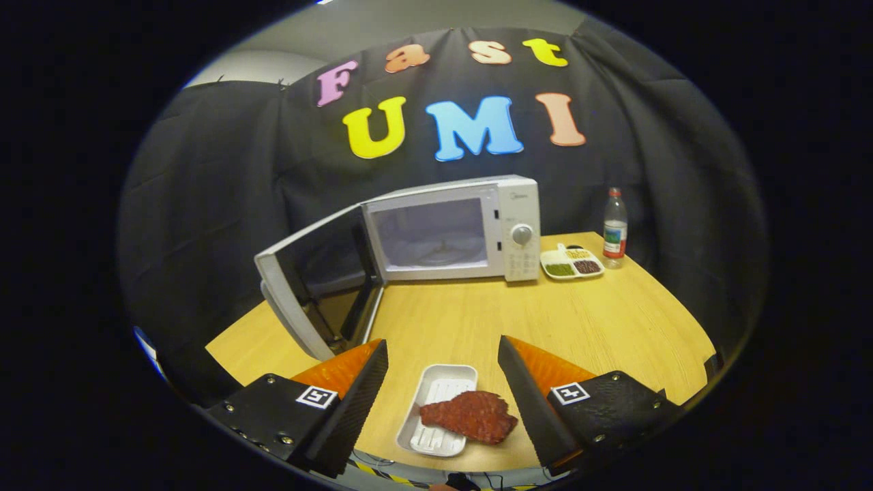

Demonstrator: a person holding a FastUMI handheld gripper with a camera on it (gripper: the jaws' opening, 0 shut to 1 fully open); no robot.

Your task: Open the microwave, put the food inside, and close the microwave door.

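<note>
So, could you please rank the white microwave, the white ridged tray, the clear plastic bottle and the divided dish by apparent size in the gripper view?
1. White microwave
2. White ridged tray, though nearness inflates it
3. Divided dish
4. Clear plastic bottle, close to the dish; unsure.

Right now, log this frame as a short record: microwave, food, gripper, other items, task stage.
microwave: on the table, door swung open, cavity bare
food: meat lying on a white tray, between the fingers
gripper: open, holding nothing
other items: dish and bottle beside the microwave
task stage: door open, food not yet inside
</note>
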